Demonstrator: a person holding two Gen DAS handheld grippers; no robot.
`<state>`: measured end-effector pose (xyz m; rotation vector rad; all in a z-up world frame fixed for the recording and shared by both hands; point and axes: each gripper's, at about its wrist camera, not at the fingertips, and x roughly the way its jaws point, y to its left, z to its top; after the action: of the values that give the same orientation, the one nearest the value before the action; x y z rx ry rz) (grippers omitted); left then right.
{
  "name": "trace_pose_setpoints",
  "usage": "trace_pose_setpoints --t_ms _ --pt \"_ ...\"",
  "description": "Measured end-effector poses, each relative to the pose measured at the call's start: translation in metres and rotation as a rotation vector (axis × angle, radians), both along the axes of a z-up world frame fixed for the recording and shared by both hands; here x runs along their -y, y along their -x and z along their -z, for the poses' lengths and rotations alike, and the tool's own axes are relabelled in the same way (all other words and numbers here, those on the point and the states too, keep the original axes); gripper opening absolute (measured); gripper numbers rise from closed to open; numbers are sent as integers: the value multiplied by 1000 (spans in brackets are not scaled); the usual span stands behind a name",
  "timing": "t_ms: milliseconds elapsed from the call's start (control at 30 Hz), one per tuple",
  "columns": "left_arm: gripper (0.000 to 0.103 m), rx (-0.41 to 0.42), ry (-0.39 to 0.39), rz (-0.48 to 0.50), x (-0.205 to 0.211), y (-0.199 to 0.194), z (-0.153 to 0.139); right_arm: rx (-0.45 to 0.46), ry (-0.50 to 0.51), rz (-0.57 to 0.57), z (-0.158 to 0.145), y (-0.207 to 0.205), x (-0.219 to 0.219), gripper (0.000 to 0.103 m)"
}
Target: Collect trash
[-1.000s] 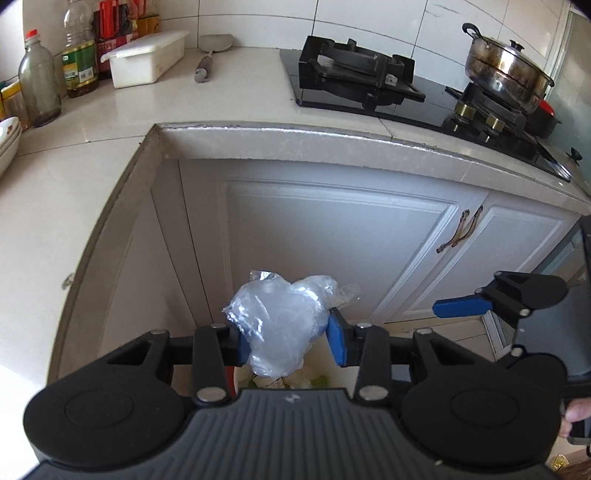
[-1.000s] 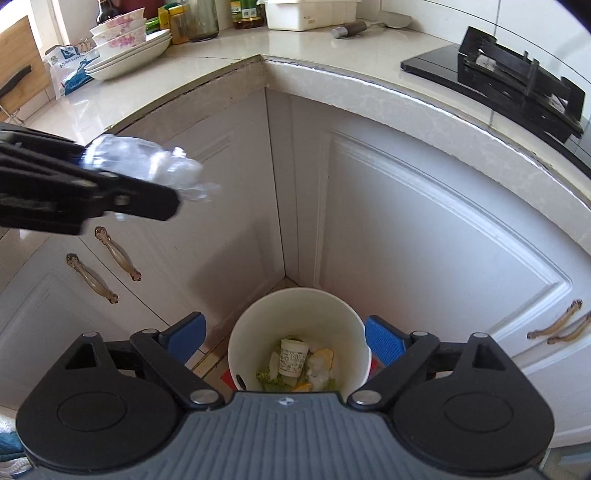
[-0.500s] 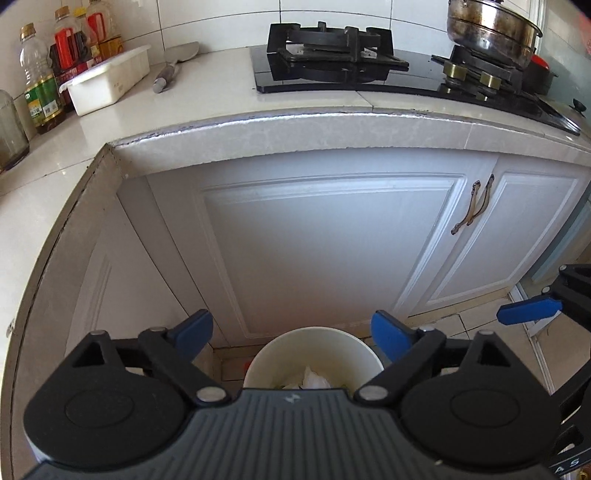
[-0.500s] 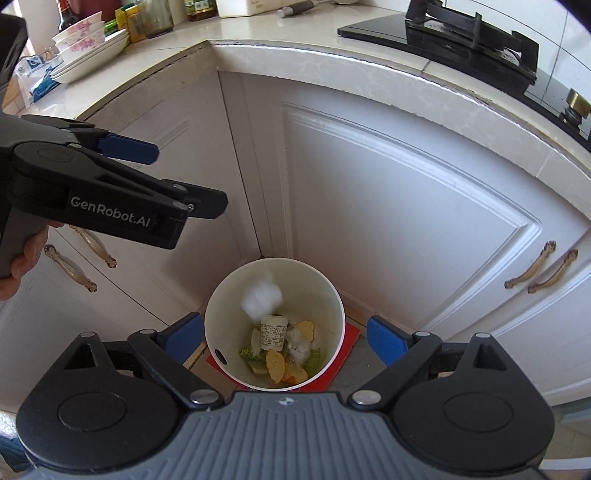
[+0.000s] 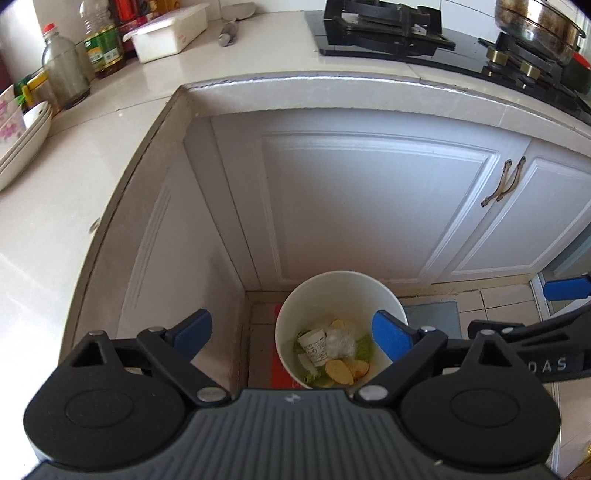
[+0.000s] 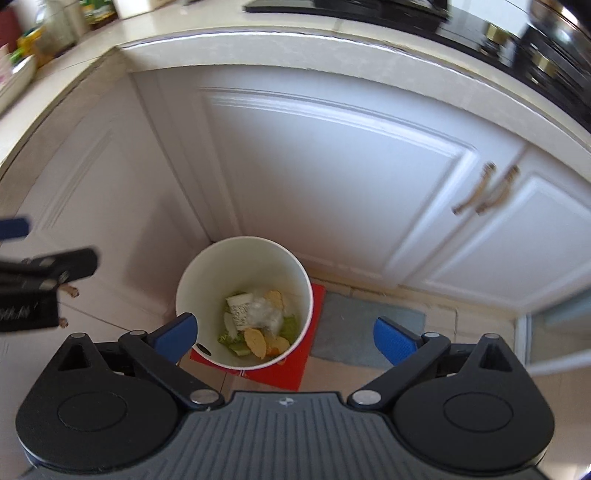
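A white trash bin (image 5: 343, 274) stands on the floor in the corner under the counter. Inside it lie a crumpled clear plastic bag (image 5: 341, 341), a small paper cup (image 5: 313, 343), green leaves and yellow peel pieces (image 5: 347, 369). My left gripper (image 5: 291, 332) hangs above the bin, open and empty. My right gripper (image 6: 286, 334) also points down over the bin (image 6: 243, 240), its jaws opening with nothing between them. The bag (image 6: 264, 312) shows there too. The left gripper's fingers (image 6: 55, 266) reach in from the left edge of the right wrist view.
The bin sits on a red mat (image 6: 295, 369) beside a grey floor mat (image 6: 362, 332). White cabinet doors with bronze handles (image 5: 504, 184) stand behind it. The counter above holds bottles (image 5: 66, 70), a white box (image 5: 168, 31), stacked bowls (image 5: 22, 136), a gas stove (image 5: 384, 26) and a steel pot (image 5: 539, 22).
The left gripper opened and let go of the plastic bag, which fell into the bin. The right wrist view rolled and the bin shifted left in it.
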<state>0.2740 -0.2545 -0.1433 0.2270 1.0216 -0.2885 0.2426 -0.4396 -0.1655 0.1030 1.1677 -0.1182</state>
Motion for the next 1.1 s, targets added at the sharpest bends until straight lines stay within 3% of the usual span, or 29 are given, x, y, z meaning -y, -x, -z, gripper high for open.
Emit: trace_pose_setpoints --t_ms 133,400,1100 --pt "94 -56 -10 -33 -14 9 -8 4 7 43 -15 7 -9 103" --pt "94 -68 2 -57 -30 19 -19 27 10 43 -36 18 -24 103" --pt "94 -66 19 -53 -36 24 -25 36 9 56 -41 24 -31 103"
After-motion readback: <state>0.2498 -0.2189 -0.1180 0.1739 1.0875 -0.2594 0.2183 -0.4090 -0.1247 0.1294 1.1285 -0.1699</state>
